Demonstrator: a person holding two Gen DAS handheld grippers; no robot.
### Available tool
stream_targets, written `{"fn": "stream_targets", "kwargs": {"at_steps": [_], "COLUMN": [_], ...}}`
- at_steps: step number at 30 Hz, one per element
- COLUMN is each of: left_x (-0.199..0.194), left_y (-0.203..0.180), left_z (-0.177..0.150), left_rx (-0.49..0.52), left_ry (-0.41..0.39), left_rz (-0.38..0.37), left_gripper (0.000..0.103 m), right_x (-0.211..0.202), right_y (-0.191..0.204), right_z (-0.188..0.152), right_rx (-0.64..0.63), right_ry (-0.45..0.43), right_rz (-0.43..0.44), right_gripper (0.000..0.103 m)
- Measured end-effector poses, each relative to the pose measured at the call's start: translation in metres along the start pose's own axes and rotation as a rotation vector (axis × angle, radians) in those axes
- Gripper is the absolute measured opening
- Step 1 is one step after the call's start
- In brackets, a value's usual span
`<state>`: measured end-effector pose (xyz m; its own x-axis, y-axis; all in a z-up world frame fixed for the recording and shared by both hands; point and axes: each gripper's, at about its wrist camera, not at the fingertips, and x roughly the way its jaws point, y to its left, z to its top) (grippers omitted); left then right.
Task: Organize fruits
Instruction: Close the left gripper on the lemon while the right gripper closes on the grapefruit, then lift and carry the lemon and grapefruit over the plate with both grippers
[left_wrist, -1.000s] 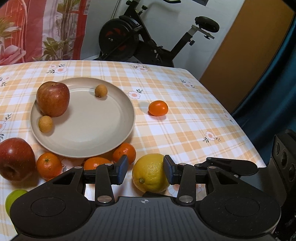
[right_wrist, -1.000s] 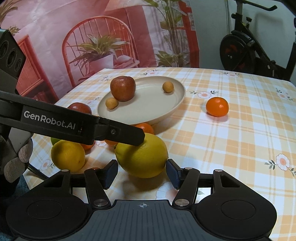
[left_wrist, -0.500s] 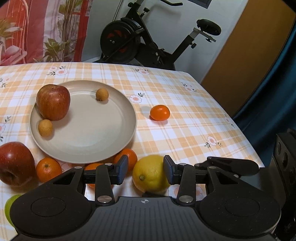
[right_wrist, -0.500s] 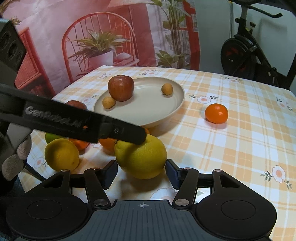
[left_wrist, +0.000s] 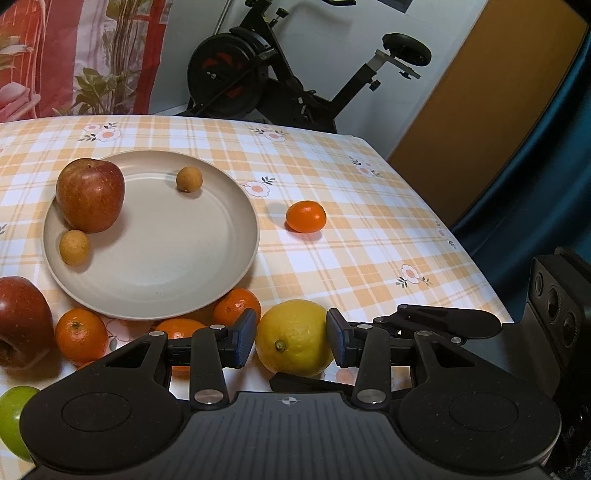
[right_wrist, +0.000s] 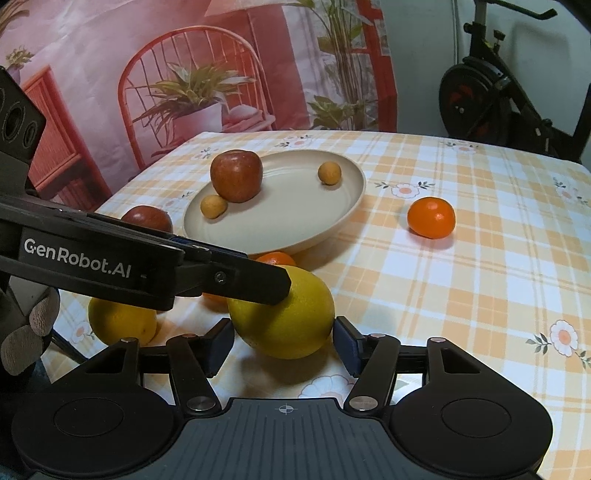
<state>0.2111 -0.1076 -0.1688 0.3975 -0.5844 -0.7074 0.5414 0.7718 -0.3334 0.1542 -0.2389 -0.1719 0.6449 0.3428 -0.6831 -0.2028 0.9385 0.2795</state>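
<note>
A yellow lemon (left_wrist: 293, 338) near the table's front edge sits between both pairs of pads. My left gripper (left_wrist: 291, 339) is shut on it, one pad on each side. My right gripper (right_wrist: 284, 345) also presses the lemon (right_wrist: 284, 314) on both sides. The left gripper's finger (right_wrist: 221, 277) lies across the lemon's upper left. A beige plate (left_wrist: 166, 280) holds a red apple (left_wrist: 90, 195) and two small brown fruits (left_wrist: 189, 179) (left_wrist: 74, 247). Whether the lemon rests on the cloth or hangs just above it, I cannot tell.
On the checked cloth lie a lone tangerine (left_wrist: 306, 217), three tangerines (left_wrist: 81, 341) by the plate's near rim, a second apple (left_wrist: 22, 321), a green fruit (left_wrist: 14, 417) and a second lemon (right_wrist: 122, 325). An exercise bike (left_wrist: 258, 74) stands behind the table.
Both views have shifted slightly over the table. The lemon keeps its place between both pairs of pads, and neither gripper's jaws have visibly moved.
</note>
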Motion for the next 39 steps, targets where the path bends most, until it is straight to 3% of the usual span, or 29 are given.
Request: {"fn": "stream_targets", "kwargs": {"at_steps": [9,21,39], "left_x": [-0.018,-0.034,0.022], "left_y": [-0.003,0.023,0.093], "left_z": [0.012,0.062,0.128], "left_rx": [0.006,-0.018,-0.066], "left_ry": [-0.066,-0.167,-0.073], "left_rz": [-0.012,0.048,0.113], "left_gripper": [0.042,0.042,0.042], "right_x": [-0.013,0.008,0.114], "right_y": [0.008,0.021,0.005], "right_z": [0.016,0.092,0.163], "right_rx": [-0.037,-0.179,-0.244], "right_ry": [-0.051,-0.087,0.025], "right_rz": [-0.016,0.014,0.010], "right_gripper": [0.054,0.054,0.054]}}
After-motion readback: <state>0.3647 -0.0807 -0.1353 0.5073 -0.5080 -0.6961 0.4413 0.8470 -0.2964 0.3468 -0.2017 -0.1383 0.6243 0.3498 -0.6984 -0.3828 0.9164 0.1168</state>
